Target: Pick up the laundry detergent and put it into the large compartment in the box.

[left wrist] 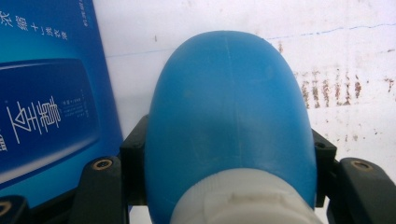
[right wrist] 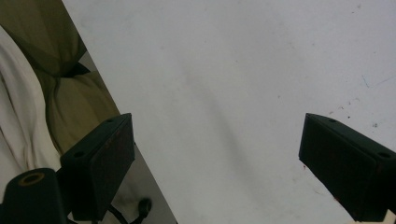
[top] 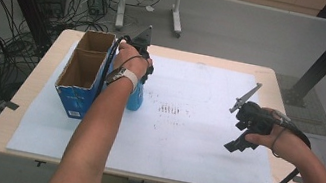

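We are judging the packing step in hand: the left gripper (left wrist: 224, 186) is clamping the blue bottle (left wrist: 229, 112) upright beside the cardboard box (top: 84, 70). The right gripper (right wrist: 217, 154) is hanging wide, empty. Next calls for lifting it into a compartment.

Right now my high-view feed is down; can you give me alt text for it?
The left gripper is clamped on a blue bottle standing beside an open blue cardboard box at the left of a white mat. The right gripper hangs open over the mat's right side, holding nothing. The mat covers a wooden table above a cable-strewn floor.
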`<state>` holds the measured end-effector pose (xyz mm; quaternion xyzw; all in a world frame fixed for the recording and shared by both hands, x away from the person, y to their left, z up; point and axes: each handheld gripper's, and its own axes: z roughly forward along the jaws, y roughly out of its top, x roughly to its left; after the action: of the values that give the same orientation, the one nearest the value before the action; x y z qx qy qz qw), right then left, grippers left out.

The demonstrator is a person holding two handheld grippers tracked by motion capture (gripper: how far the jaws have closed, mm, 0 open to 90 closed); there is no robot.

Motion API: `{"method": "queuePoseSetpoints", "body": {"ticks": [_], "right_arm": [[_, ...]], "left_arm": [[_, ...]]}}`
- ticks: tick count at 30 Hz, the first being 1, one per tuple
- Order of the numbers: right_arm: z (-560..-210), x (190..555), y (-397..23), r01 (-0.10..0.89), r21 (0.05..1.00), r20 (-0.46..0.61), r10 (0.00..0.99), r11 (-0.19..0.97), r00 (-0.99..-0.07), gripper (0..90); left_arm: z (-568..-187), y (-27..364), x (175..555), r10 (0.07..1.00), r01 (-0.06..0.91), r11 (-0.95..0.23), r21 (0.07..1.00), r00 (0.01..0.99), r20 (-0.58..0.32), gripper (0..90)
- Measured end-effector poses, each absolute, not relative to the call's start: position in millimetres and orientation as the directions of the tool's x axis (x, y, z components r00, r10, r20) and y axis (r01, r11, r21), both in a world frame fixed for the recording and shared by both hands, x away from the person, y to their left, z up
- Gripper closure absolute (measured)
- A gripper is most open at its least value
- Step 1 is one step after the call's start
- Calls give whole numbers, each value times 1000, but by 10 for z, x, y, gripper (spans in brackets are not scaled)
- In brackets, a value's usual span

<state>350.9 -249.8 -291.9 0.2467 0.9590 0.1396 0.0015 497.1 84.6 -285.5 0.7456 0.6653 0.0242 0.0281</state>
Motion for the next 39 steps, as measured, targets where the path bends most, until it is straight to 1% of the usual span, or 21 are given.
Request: {"method": "queuePoseSetpoints", "body": {"ticks": [39], "right_arm": [[-2866,3503,-2502,471,268,55,475,840,-878,106]], "left_arm": [[-2854,853,4947,994,990,-113,80,113,-1,382]]}}
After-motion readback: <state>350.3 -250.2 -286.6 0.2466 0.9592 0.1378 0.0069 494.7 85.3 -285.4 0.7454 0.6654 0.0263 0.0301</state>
